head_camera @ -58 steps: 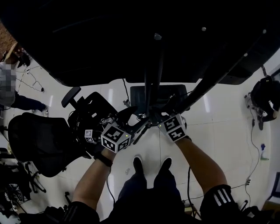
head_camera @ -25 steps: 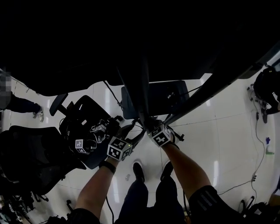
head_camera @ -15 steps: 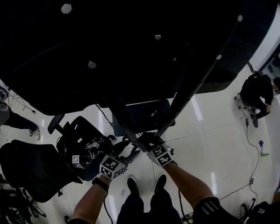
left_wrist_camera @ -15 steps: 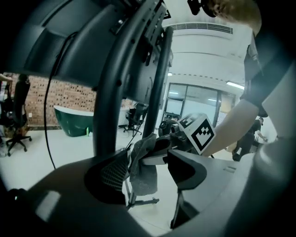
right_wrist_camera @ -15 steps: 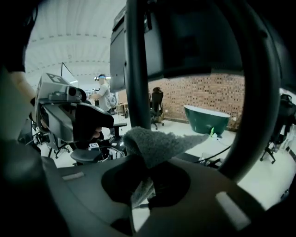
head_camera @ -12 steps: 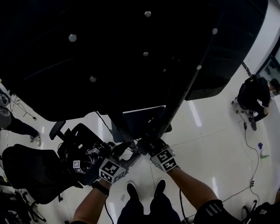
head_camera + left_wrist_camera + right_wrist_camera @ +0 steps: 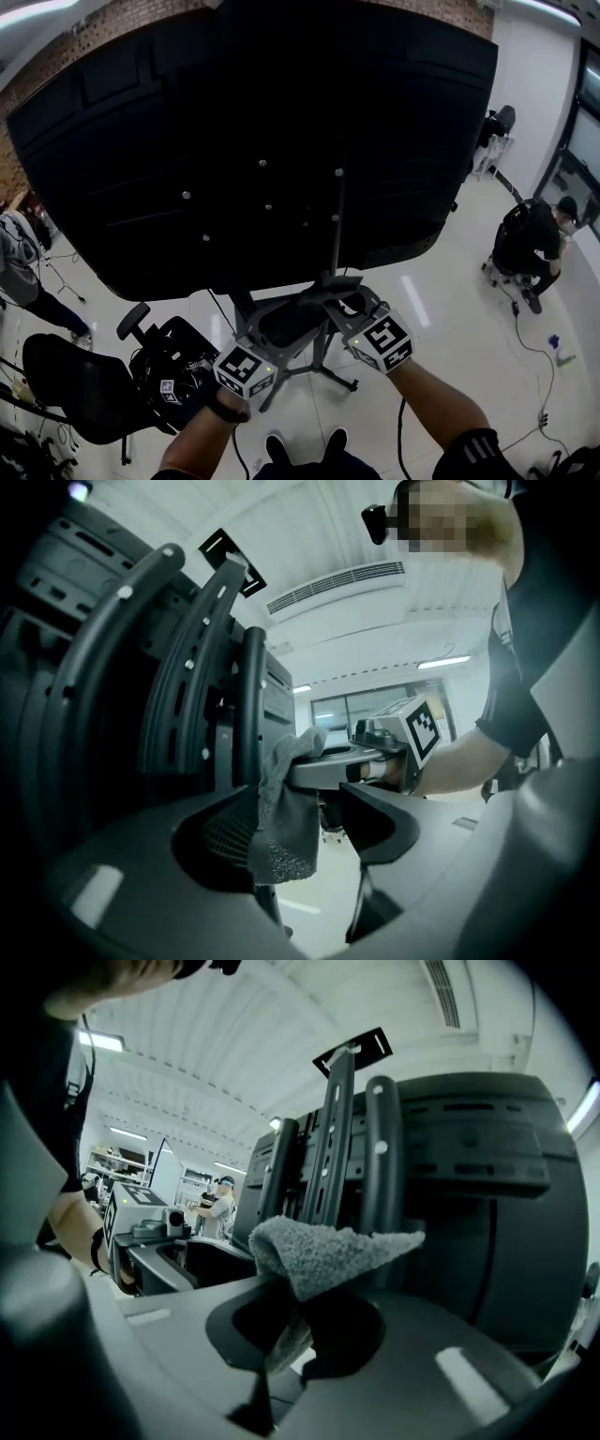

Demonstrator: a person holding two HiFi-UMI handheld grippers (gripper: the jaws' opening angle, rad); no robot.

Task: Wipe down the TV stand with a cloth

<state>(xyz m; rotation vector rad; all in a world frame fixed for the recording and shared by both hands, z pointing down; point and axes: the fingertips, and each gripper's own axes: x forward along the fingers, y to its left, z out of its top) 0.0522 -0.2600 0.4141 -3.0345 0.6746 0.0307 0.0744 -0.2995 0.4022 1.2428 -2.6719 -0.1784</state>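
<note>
My right gripper (image 7: 291,1321) is shut on a grey fuzzy cloth (image 7: 323,1246), which bunches above its jaws. It holds the cloth close to the black upright bars of the TV stand (image 7: 380,1166). In the left gripper view the cloth (image 7: 286,808) hangs from the right gripper (image 7: 328,761) against an upright (image 7: 251,705). The left gripper (image 7: 295,827) stands open just in front, gripping nothing. In the head view the left gripper (image 7: 281,328) and right gripper (image 7: 342,300) meet at the stand's column (image 7: 336,234), under the big black TV back (image 7: 253,141).
A black office chair (image 7: 84,394) stands at the lower left on the glossy white floor. One person (image 7: 530,244) crouches at the right; another (image 7: 14,253) is at the left edge. The stand's base legs (image 7: 323,370) spread just ahead of my feet. Cables trail at the right.
Both grippers have risen together from low on the stand's column to just under the TV. The head view has tilted up, so the whole TV back now shows. The cloth stays in the right gripper.
</note>
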